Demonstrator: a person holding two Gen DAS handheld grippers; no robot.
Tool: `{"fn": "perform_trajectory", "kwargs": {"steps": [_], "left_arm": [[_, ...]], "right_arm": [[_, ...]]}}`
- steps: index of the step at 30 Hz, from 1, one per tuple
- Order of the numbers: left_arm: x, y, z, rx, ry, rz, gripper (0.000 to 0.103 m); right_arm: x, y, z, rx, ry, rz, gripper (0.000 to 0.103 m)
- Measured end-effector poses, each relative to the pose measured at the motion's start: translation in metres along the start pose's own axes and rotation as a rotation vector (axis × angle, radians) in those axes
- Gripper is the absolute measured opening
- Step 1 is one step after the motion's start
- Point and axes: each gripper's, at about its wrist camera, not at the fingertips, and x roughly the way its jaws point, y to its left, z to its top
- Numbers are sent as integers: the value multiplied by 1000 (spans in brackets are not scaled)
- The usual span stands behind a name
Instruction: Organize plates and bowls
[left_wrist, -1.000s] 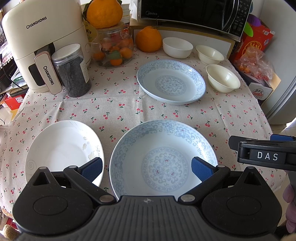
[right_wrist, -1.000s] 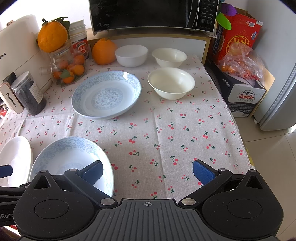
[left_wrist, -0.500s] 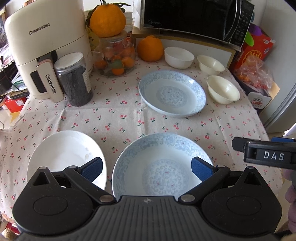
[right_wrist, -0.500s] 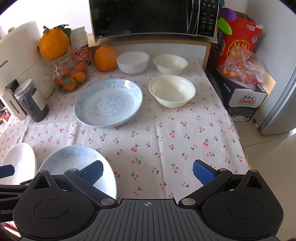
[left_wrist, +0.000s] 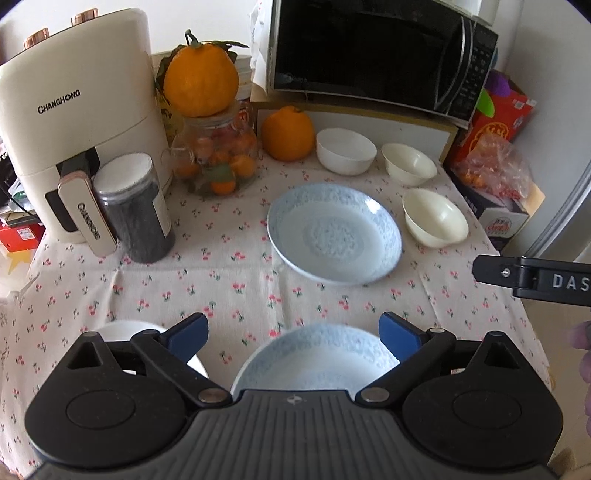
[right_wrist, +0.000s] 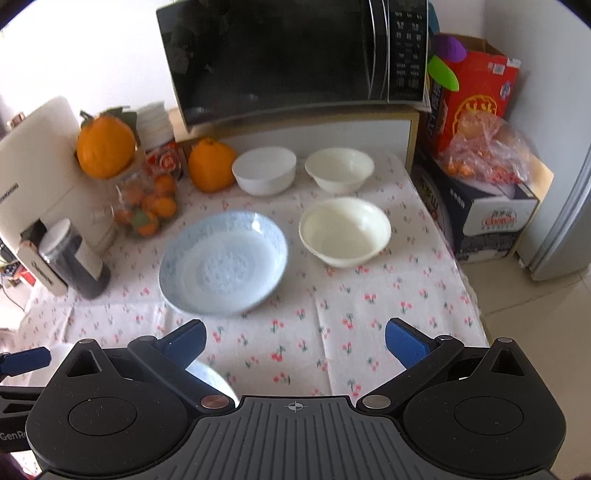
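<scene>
A blue-patterned plate lies mid-table. A second blue-patterned plate sits at the near edge, half hidden under my left gripper, which hovers open and empty above it. Only a sliver of that near plate shows in the right wrist view. A plain white plate peeks out at the near left. Three bowls stand behind: a white bowl, a cream bowl and a nearer cream bowl. My right gripper is open and empty over bare tablecloth.
An air fryer, a dark jar and a glass jar of oranges crowd the back left. A microwave stands behind the bowls. Boxes and a fridge flank the table's right edge.
Both grippers have pulled back and tilted up, so the near plates sank low in view and the microwave fills more of it. Both remain open; no dish has moved.
</scene>
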Motion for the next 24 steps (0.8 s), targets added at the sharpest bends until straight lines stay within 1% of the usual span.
{"fn": "perform_trajectory", "kwargs": {"steps": [4, 6, 8, 10, 12, 14, 15, 17, 18, 19, 20, 22, 24], "left_arm": [[10, 11, 13, -35, 3, -30, 99], [20, 21, 20, -73, 5, -66, 99], [30, 30, 22, -112, -1, -105, 99], [42, 38, 22, -153, -11, -122, 100], [55, 41, 24, -158, -1, -118, 99], [64, 42, 28, -146, -15, -122, 98], [68, 42, 29, -141, -30, -131, 97], [79, 43, 33, -148, -35, -153, 94], [85, 44, 35, -160, -31, -170, 92], [92, 46, 36, -176, -20, -186, 88], [101, 48, 38, -204, 6, -200, 85], [114, 54, 40, -258, 47, -224, 76], [123, 57, 42, -302, 51, -244, 74]], "right_arm": [[8, 1, 10, 0, -19, 38, 103], [15, 0, 14, 15, -35, 62, 103], [21, -2, 15, 29, -71, 75, 103], [33, -6, 15, 44, -91, 92, 103], [48, -12, 16, 68, -59, 110, 103], [67, -17, 19, 92, -30, 143, 103], [75, -19, 18, 106, -24, 160, 103], [90, -25, 20, 141, 1, 210, 103], [99, -27, 21, 166, 21, 247, 103], [107, -30, 23, 192, 41, 271, 103], [115, -32, 23, 223, 62, 292, 103], [128, -39, 21, 290, 93, 317, 103], [140, -46, 18, 371, 110, 335, 103]]}}
